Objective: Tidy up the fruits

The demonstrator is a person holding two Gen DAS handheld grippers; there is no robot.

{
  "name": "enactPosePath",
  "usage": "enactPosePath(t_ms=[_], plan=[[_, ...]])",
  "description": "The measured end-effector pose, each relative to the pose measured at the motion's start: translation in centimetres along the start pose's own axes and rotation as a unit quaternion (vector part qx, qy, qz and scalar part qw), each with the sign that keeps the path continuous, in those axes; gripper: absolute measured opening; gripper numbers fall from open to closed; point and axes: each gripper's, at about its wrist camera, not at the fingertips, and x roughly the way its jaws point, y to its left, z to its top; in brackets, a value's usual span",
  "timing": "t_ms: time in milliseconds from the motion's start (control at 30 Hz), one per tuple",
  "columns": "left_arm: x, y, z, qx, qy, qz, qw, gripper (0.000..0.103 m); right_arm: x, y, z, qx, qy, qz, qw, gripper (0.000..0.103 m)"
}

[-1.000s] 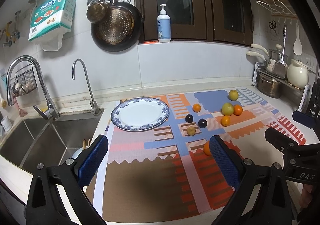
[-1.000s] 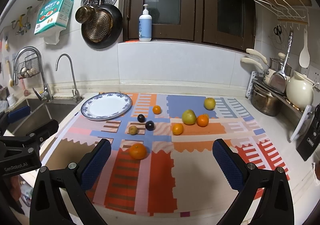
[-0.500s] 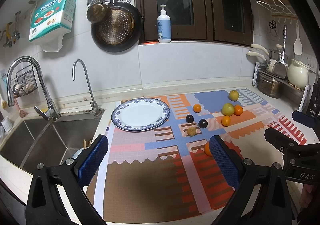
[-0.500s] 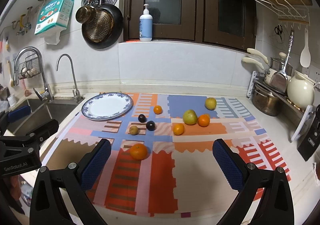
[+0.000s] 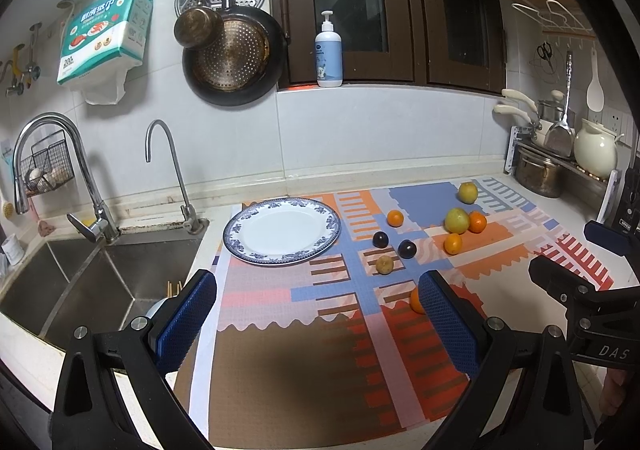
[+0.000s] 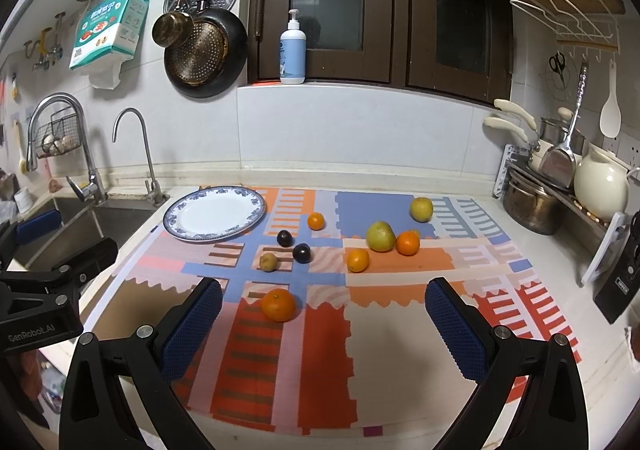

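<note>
So far nothing has been sorted: the blue-rimmed plate [image 6: 214, 214] is bare and every fruit sits loose on the patterned mat [image 6: 384, 334] that covers the desk [image 6: 560, 250]. By my reading the whole job is still ahead, assuming the plate is where the fruit is meant to go.

Nearest, the right tongs [image 6: 322, 324] hang low over the front of the mat, jaws spread wide and gripping nothing. The left tongs [image 5: 316, 324] are likewise wide apart and empty, held over the mat's brown front corner beside the sink [image 5: 92, 282]. Both point forward and slightly downward toward the fruit, side by side, neither touching anything.

Just beyond the right tongs lies the large orange [image 6: 279, 304], the closest fruit, nearer the left finger than the right. Farther on comes a small cluster: a kiwi-like brown fruit [image 6: 268, 261] and two dark plums [image 6: 301, 253] [image 6: 284, 238], near one another but apart. To the right sit a small orange [image 6: 358, 260], a green-yellow apple or pear [image 6: 380, 236] with another orange [image 6: 407, 242] touching or just beside it. Farther still are a little tangerine [image 6: 315, 221] near the plate and a yellow fruit [image 6: 421, 209] at the back.
</note>
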Motion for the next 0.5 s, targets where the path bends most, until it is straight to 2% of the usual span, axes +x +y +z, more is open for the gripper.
enactPosePath(t_ms=[500], plan=[[0.7,1.0,0.4,-0.003,0.004,-0.002,1.0,0.102,0.8,1.0,0.6,-0.005,0.005,0.002,1.0,0.102]])
